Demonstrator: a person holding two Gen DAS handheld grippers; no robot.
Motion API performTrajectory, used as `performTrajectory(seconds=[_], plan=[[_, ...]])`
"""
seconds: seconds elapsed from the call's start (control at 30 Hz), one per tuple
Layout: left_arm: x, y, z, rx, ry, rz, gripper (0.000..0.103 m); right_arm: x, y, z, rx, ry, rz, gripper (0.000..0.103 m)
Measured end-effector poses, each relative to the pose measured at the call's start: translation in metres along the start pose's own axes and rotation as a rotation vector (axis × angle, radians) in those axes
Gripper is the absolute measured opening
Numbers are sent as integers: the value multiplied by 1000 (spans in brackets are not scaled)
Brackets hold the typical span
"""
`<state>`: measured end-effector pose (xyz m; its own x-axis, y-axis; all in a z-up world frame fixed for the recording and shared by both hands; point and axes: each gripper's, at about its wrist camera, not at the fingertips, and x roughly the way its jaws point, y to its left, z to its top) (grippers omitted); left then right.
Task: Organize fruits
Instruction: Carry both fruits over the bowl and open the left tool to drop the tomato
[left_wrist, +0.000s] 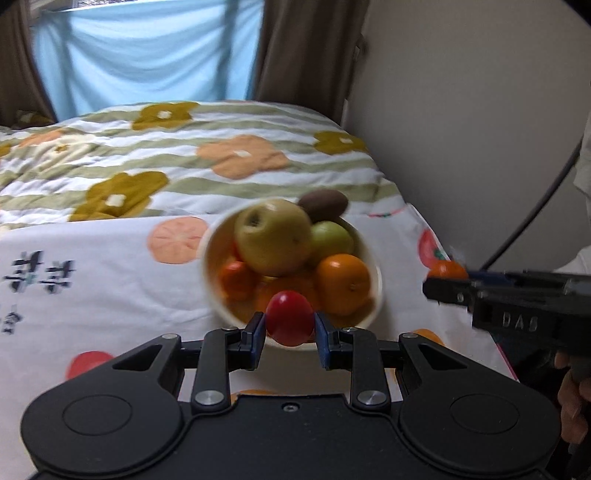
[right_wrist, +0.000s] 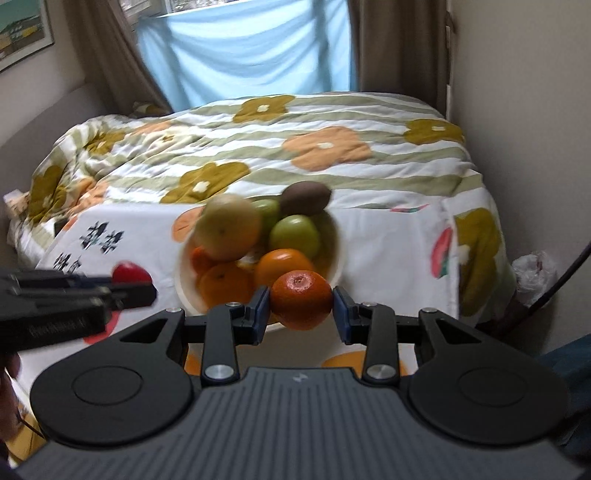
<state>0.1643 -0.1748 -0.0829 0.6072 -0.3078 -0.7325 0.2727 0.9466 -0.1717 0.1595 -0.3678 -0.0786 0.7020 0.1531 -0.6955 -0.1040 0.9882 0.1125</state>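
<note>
Holding a small red fruit, left gripper clamps it just short of the white bowl. Right gripper grips a mandarin before the same bowl. Raised letters "DAS" read on the right gripper's side, left view only. Framed picture appears in the right view only. Beyond: fruit-print cloth, flowered quilt, blue curtain.

Soft daylight enters through the blue curtain; motion blur smears the fruit bowl (fisheye edges curve).
</note>
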Motion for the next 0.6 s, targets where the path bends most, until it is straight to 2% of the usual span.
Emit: performTrajectory(seconds=[0.13, 0.37, 0.43, 0.53, 0.57, 0.6], plan=[[27, -18, 2, 48, 38, -23, 32, 10, -21, 3, 42, 6, -21, 51], [61, -41, 6, 152, 87, -10, 33, 28, -40, 8, 73, 23, -37, 51], [63, -46, 6, 188, 80, 16, 43, 31, -42, 9, 75, 21, -35, 51], [60, -47, 8, 199, 59, 16, 63, 33, -42, 11, 77, 21, -33, 51], [57, -46, 9, 200, 49, 19, 75, 33, -41, 12, 77, 20, -32, 51], [54, -44, 10, 201, 38, 25, 80, 33, -41, 13, 76, 19, -31, 51]])
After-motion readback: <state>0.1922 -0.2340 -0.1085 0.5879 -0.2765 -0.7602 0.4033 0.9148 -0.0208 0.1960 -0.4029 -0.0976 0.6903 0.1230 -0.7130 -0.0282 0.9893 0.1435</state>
